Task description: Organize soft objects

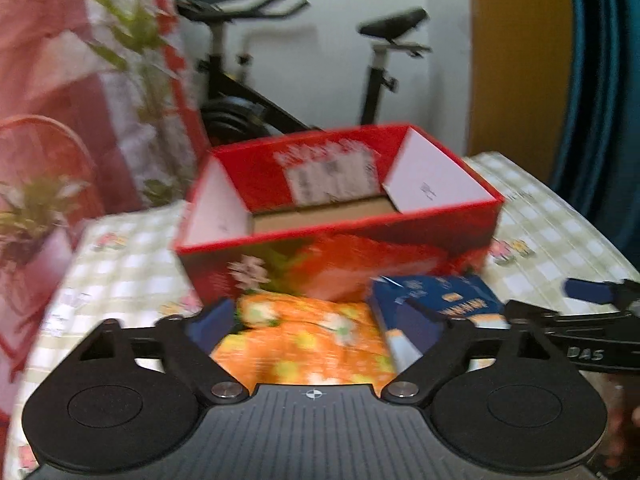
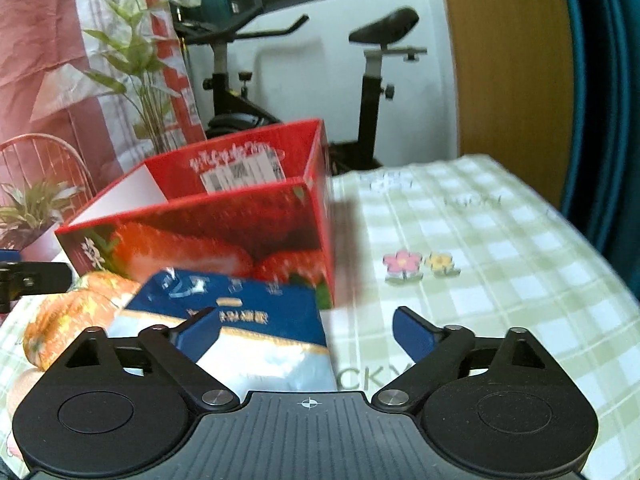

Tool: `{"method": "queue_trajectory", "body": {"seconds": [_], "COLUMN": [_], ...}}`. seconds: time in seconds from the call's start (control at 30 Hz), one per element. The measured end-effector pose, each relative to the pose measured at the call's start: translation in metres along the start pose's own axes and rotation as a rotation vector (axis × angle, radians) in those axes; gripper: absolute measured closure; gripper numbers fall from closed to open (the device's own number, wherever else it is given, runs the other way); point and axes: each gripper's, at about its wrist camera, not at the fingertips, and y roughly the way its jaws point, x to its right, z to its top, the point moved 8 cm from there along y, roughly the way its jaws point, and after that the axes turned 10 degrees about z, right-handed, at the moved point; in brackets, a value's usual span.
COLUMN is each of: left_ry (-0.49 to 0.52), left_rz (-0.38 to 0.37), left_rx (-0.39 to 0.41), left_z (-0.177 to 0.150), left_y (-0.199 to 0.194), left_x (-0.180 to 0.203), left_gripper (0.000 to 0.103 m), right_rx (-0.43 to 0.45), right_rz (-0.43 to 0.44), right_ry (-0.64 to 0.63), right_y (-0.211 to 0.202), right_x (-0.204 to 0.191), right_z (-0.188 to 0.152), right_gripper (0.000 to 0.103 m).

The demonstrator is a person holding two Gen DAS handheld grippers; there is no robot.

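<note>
While both of my tools stand wide with nothing between their pads, the risk I see is a poor first bite. My left tool (image 1: 320,322) hangs just above the near end of the orange flowered soft pack (image 1: 308,344). If I pinch only its loose skin, it could sag or slip out on the way up. My right tool (image 2: 306,330) is over the blue-and-white pouch (image 2: 240,328), but the pouch sits toward its left finger (image 2: 196,336), while the right finger is over bare checked cloth. Closing off-centre like that could push the pouch sideways into the orange pack just left of it. Both packs lie side by side on the counter (image 2: 500,240), right against the near wall of the open red strawberry box (image 1: 332,216). It stands just beyond them, apparently empty, so a clumsy lift could knock it.
</note>
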Motion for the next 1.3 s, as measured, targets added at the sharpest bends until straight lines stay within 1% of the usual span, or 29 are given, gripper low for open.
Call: {"method": "queue_trajectory", "body": {"seconds": [0.07,0.13,0.17,0.23,0.33,0.47,0.7,0.8,0.83,0.87,0.93,1.03,1.07,1.13,1.17,1.27,1.3], "left_ry": [-0.019,-0.052,-0.066,-0.093,-0.118,-0.121,-0.133,-0.135,-0.137,-0.140,-0.148,-0.136,-0.131,-0.120,-0.116,-0.130,-0.137], "left_rz": [-0.066,-0.135,-0.161,-0.207,-0.253,-0.262,-0.290,-0.298,-0.302,-0.310,-0.347,-0.357,-0.355,-0.341,-0.333,-0.327,-0.326], "left_rx": [-0.046,-0.097,-0.123,-0.151,-0.171,-0.172,-0.192,-0.195,-0.198,-0.199,-0.203,-0.193,-0.187,-0.173,-0.168,-0.158,-0.154], "left_z": [-0.004,-0.010,-0.013,-0.022,-0.031,-0.039,-0.045,-0.046,-0.046,-0.046,-0.045,-0.042,-0.042,-0.038,-0.037,-0.035,-0.035], "left_y": [0.012,0.025,0.030,0.037,0.043,0.048,0.050,0.051,0.051,0.052,0.051,0.048,0.047,0.043,0.041,0.035,0.033], "left_x": [0.010,0.018,0.022,0.027,0.032,0.033,0.034,0.036,0.036,0.036,0.038,0.038,0.037,0.033,0.031,0.022,0.018], "left_gripper": [0.042,0.053,0.057,0.057,0.057,0.058,0.058,0.058,0.058,0.062,0.070,0.078,0.078,0.078,0.078,0.078,0.078], "right_rx": [-0.018,-0.033,-0.039,-0.053,-0.076,-0.103,-0.122,-0.126,-0.128,-0.128,-0.130,-0.129,-0.126,-0.116,-0.109,-0.089,-0.085], "right_rz": [0.020,0.054,0.067,0.095,0.128,0.151,0.182,0.206,0.214,0.217,0.229,0.252,0.259,0.278,0.284,0.295,0.294], "right_ry": [0.021,0.045,0.061,0.089,0.115,0.128,0.143,0.132,0.129,0.126,0.125,0.114,0.105,0.089,0.083,0.050,0.042], "right_y": [0.007,0.012,0.015,0.020,0.027,0.036,0.042,0.043,0.043,0.042,0.042,0.038,0.036,0.030,0.027,0.019,0.017], "right_x": [0.005,0.009,0.011,0.015,0.016,0.015,0.015,0.011,0.010,0.009,0.008,0.003,0.001,-0.004,-0.006,-0.014,-0.016], "right_z": [-0.007,-0.013,-0.015,-0.019,-0.025,-0.031,-0.034,-0.035,-0.035,-0.035,-0.034,-0.032,-0.031,-0.027,-0.024,-0.017,-0.015], "right_gripper": [0.019,0.024,0.025,0.027,0.028,0.028,0.028,0.035,0.035,0.036,0.041,0.048,0.050,0.061,0.063,0.073,0.080]}}
